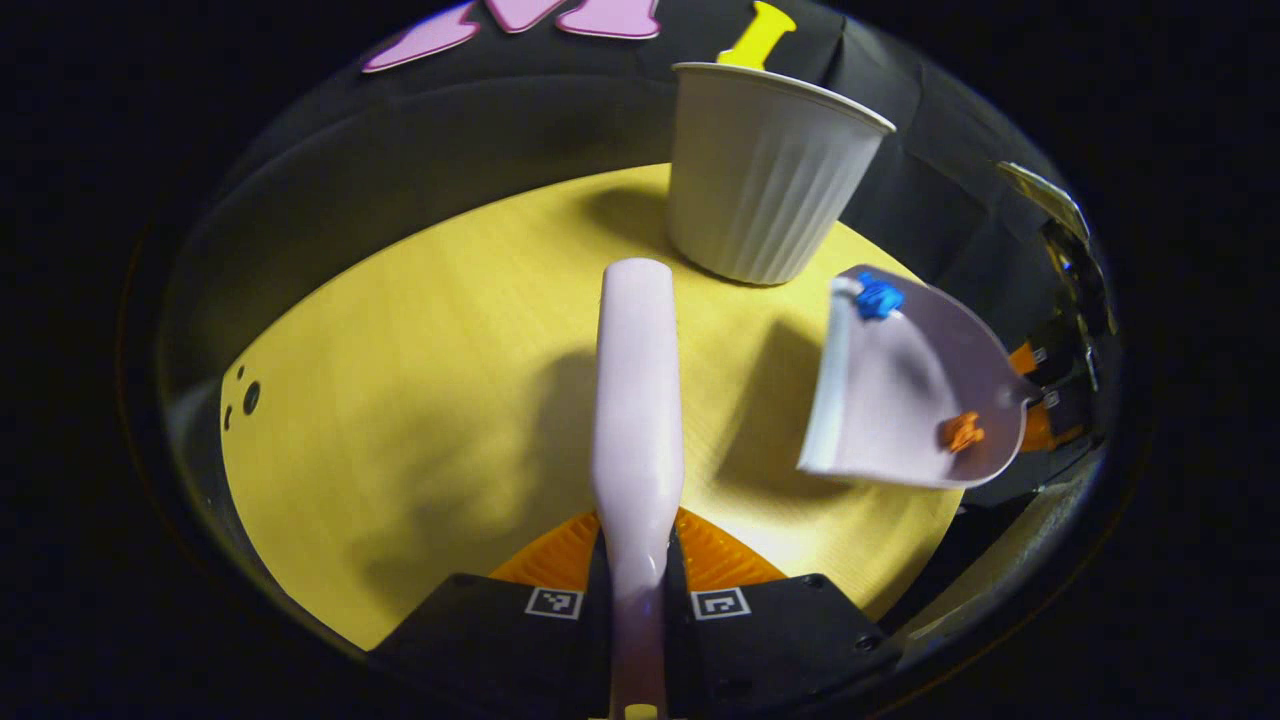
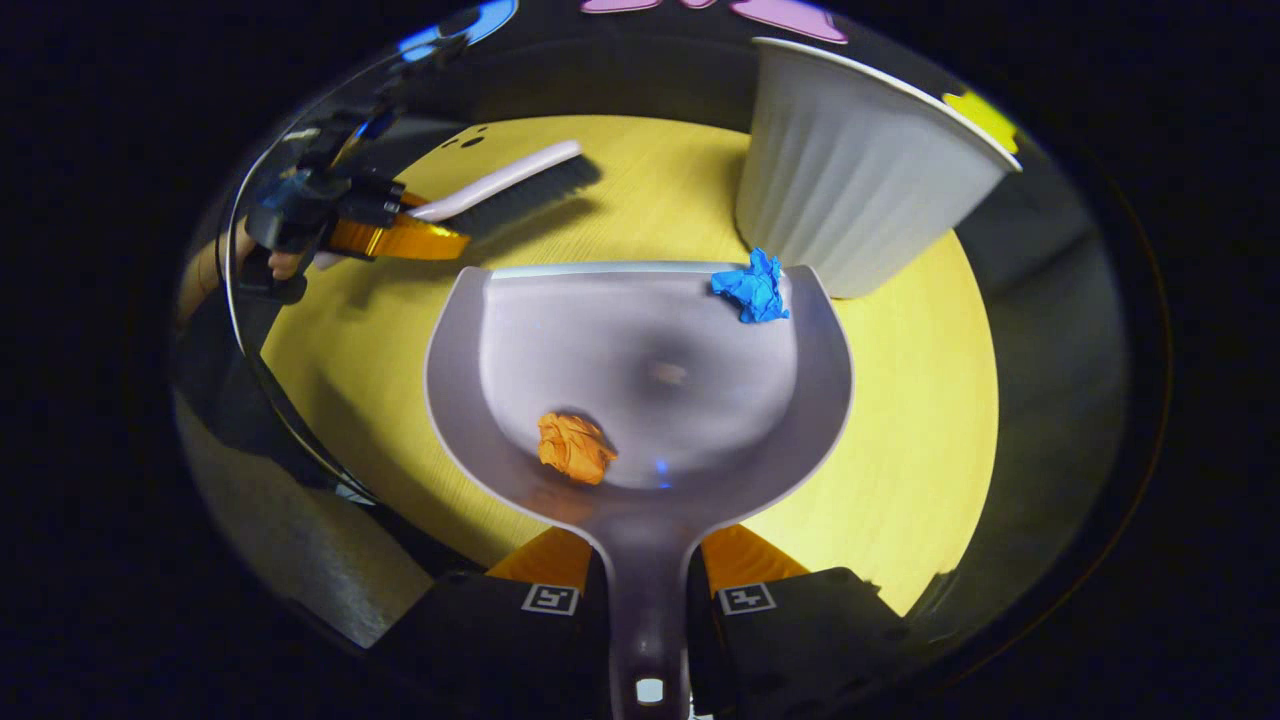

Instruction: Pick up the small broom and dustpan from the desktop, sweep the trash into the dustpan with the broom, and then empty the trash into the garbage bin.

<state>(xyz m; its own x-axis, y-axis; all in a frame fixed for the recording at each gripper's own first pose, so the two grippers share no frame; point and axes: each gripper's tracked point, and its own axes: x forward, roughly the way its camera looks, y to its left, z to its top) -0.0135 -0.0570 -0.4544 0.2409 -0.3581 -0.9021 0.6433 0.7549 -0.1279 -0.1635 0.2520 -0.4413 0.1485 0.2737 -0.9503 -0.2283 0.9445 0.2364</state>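
Note:
My left gripper [image 1: 640, 560] is shut on the handle of the pale pink broom [image 1: 637, 400], which points forward above the yellow desktop [image 1: 420, 380]. My right gripper [image 2: 645, 570] is shut on the handle of the lilac dustpan [image 2: 640, 370], held lifted off the desk. An orange paper wad [image 2: 574, 447] lies deep in the pan and a blue paper wad [image 2: 752, 287] sits near its front lip. The white ribbed garbage bin [image 2: 850, 190] stands just beyond the pan's lip. In the left gripper view the dustpan [image 1: 900, 390] hangs tilted to the right of the broom, near the bin [image 1: 765, 170].
The round yellow desktop [image 2: 900, 420] has a few small holes [image 1: 245, 395] near its left edge. Black cloth walls close in behind the bin. In the right gripper view the broom [image 2: 510, 185] and the left gripper with a hand [image 2: 330, 225] are at the far left.

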